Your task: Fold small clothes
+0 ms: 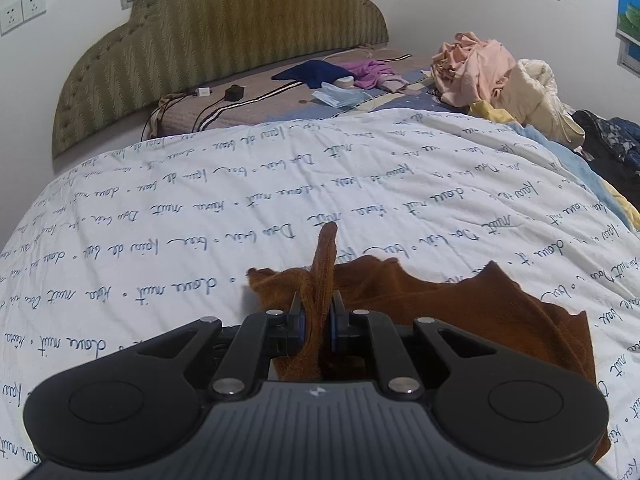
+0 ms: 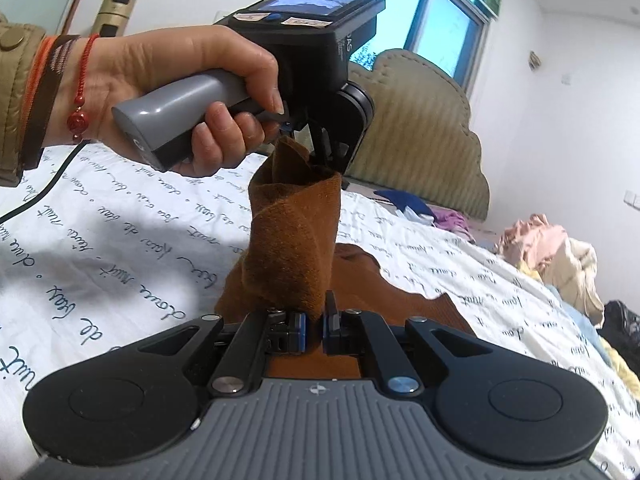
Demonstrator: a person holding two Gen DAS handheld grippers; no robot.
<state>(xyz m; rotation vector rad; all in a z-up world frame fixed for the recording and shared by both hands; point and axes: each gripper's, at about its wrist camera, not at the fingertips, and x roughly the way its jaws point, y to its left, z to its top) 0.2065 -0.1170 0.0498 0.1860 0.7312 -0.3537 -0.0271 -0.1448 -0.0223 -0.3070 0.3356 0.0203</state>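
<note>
Fold in progress: left claw and right claw each pinch the brown garment, lifted above the bed. Next, apparently, carry the edge across and lower it evenly.

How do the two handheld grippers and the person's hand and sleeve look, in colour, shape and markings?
Each gripper, left gripper and right gripper, has black linkage arms with silver pivots, blue pads and a ribbed grey body between two round black discs. The left hand grips a grey handle under a black box with a small screen; a black cable trails. Khaki quilted sleeve, red cord bracelet with bead.
</note>
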